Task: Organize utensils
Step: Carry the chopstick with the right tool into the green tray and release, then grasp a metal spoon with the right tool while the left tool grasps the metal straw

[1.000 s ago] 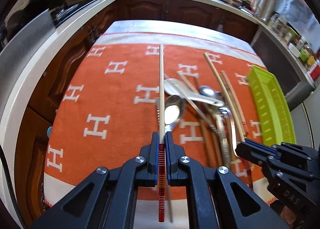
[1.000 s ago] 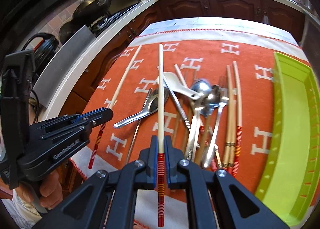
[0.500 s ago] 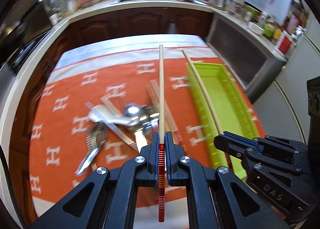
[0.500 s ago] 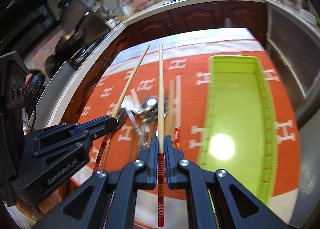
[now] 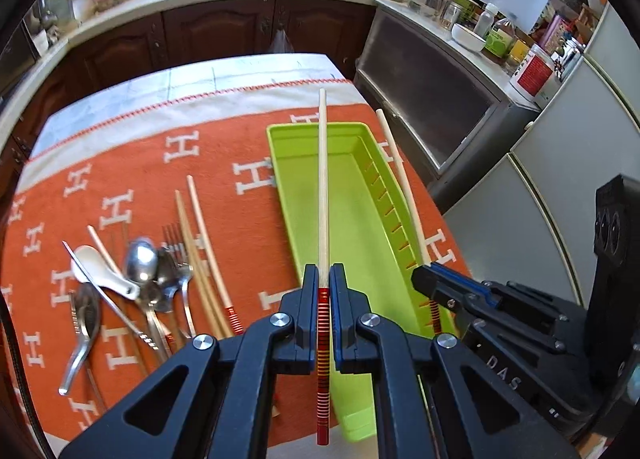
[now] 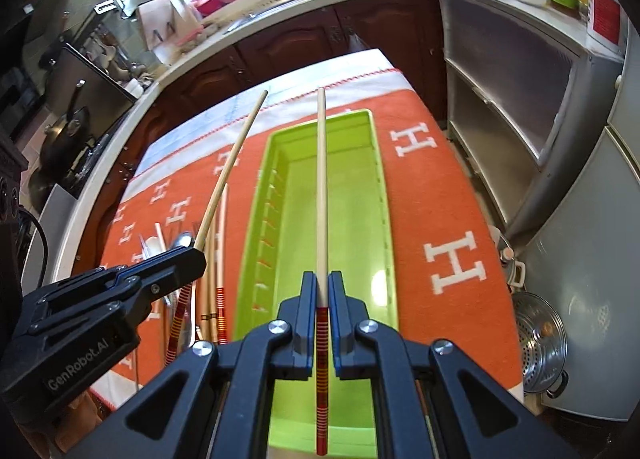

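Now both chopsticks over the green tray (image 6: 382, 195) — left gripper (image 5: 323, 291) and right gripper (image 6: 322, 295) each clamped tight on one.

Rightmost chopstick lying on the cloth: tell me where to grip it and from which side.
Grip the chopstick just above its red-banded end, coming from above with the jaws across the shaft. It lies flat at the pile's edge, with bare cloth towards the tray for one finger. A second chopstick lies close on the other side, so go in narrow.
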`<state>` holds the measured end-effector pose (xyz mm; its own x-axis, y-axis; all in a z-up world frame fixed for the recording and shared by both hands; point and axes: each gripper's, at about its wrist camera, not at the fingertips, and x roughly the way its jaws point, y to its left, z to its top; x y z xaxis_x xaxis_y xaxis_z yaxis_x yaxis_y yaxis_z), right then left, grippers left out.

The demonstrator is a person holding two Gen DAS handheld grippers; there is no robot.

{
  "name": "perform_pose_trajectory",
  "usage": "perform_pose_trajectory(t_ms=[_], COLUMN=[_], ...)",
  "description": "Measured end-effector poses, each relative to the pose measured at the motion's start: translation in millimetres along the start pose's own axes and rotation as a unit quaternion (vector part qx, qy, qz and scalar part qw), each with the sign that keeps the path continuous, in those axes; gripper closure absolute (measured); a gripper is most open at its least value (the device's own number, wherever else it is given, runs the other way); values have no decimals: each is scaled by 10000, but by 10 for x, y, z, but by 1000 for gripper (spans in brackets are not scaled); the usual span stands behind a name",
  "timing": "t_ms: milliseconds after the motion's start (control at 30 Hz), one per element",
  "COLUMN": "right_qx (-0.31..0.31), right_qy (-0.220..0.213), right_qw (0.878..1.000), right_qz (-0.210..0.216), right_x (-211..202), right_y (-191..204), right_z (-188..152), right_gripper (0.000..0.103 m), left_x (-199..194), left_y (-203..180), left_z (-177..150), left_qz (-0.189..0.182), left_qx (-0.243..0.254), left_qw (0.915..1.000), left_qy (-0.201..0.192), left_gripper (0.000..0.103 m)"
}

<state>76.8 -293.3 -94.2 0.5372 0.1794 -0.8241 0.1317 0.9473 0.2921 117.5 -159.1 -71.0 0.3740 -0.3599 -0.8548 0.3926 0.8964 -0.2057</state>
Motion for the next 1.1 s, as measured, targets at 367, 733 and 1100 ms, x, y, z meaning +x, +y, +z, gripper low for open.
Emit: perform_pose_trajectory(t_ms=[367, 733, 1100], right_qx=[35, -13, -258], right_qy=[296, 288, -127], right_qw=[9991, 9989, 9996], right_qz=[-310, -366, -73], right_x=[209, 158, -48], right_y=[-45, -3, 282], right_z=[-21, -120, -300], right_gripper=[96, 96, 81], left_x=[86, -280, -564], left_y=[-109, 204, 601], left_z=[-147, -276, -523], left_qz=[213, 547, 790], left_qx=[261, 32, -206], left_qw=[9994, 9972, 9954], left_qy=[1, -514, -503], left_gripper=[59, 44, 44])
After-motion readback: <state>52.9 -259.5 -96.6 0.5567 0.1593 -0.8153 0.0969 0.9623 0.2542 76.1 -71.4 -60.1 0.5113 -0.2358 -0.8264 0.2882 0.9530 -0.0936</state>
